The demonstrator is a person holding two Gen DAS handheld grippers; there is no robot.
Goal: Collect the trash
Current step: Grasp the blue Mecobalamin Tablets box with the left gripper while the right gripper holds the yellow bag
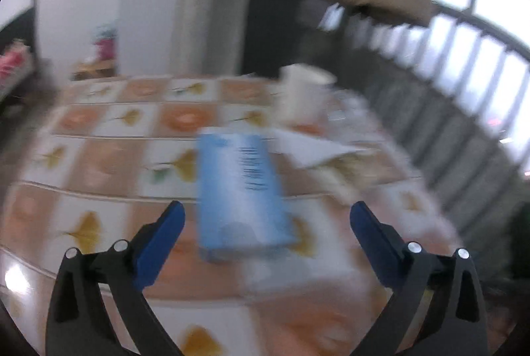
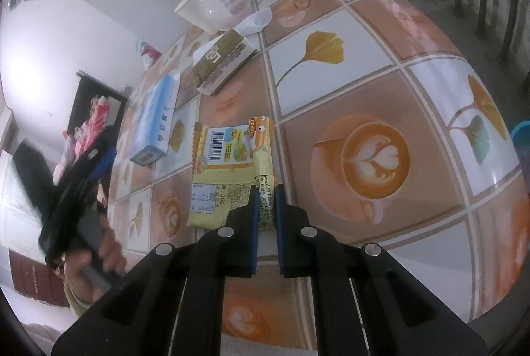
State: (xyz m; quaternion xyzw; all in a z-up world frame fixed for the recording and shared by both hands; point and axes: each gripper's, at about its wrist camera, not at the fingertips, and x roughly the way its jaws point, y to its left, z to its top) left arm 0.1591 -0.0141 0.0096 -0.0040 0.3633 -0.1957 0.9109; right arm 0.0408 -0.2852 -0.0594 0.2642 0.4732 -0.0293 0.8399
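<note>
Right claw (image 2: pixel 266 190) pinching yellow wrapper (image 2: pixel 228 170) edge, left claw (image 1: pixel 266 213) wide

Left gripper (image 1: pixel 266 217) spread wide, right gripper (image 2: pixel 266 190) clamped

Both grippers look the same: left gripper (image 1: pixel 266 213) and right gripper (image 2: pixel 266 193) have matte black angular frames, blue pads (image 2: pixel 254 223) inside the fingers, and round silver screws (image 1: pixel 414 246) at the joints.
</note>
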